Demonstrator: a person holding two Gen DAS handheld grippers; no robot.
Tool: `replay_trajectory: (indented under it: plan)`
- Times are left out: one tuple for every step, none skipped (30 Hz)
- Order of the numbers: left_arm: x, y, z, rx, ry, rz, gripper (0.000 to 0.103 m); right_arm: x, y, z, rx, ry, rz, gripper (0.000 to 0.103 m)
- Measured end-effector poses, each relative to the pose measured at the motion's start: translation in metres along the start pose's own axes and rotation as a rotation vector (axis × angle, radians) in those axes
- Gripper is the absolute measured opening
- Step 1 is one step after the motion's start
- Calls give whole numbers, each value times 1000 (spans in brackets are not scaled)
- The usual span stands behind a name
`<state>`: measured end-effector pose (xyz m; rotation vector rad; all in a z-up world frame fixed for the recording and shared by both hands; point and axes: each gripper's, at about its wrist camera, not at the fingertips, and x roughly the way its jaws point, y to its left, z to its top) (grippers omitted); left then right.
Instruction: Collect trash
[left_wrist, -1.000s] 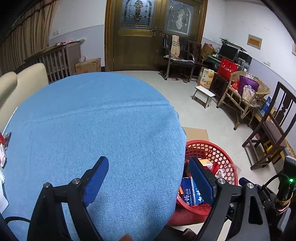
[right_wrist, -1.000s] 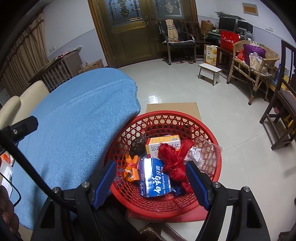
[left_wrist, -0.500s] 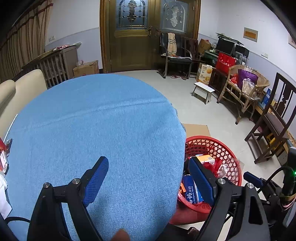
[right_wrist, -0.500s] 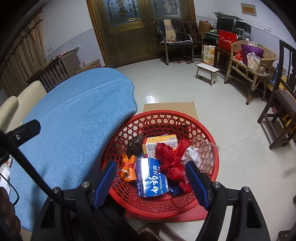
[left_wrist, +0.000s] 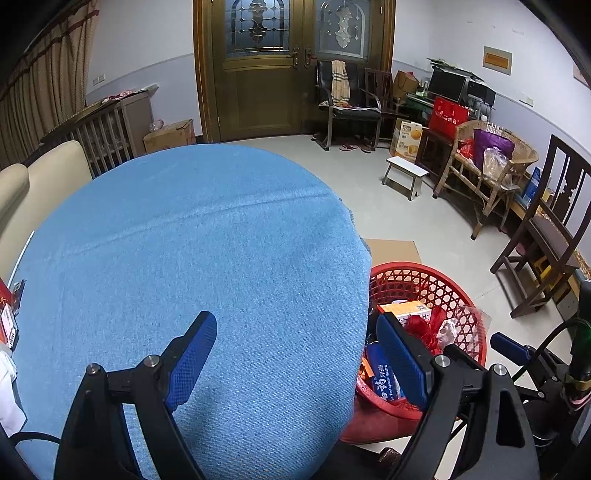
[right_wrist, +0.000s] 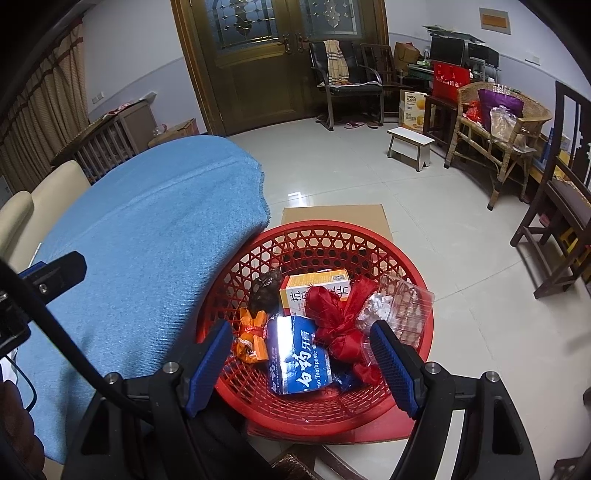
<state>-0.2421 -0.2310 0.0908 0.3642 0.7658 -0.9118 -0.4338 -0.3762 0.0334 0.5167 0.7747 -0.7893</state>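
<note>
A wooden double door (left_wrist: 291, 66), chairs and a white stool (left_wrist: 404, 175) ring the tiled floor beside a blue-clothed desk (left_wrist: 192, 266), while the red basket (right_wrist: 317, 236) of trash sits directly under the spread, empty right hand-held gripper (right_wrist: 301, 363) and right of the spread, empty left hand-held gripper (left_wrist: 295, 363).

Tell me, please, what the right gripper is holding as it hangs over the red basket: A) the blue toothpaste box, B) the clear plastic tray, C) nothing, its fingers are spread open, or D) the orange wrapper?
C: the right gripper is open with nothing between its fingers, and the blue toothpaste box lies loose in the red basket below.
</note>
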Motion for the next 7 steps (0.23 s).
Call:
replay_trajectory:
  plan:
    - [-1,0,0,2,-2,2,89,0,0,0,1,1,0,80]
    - [0,-1,-2,5,-2,3,88,1,0,0,1,2,0,80]
    - [0,-3,-2,6,-1,2,89,1,0,0,0,3,0,80]
    - [0,-3,-2,5,-1,0,89,1,0,0,0,2,-1,80]
    - [0,-2,-1,4,1,-1,89,1,0,0,-1,2,-1,80]
    - [0,-2,-2,4,2,-4,88,1,1,0,-2,0,-1,80]
    - [0,-1,-1,3,3,-2,88,1,1,0,-4,-2,-3,80]
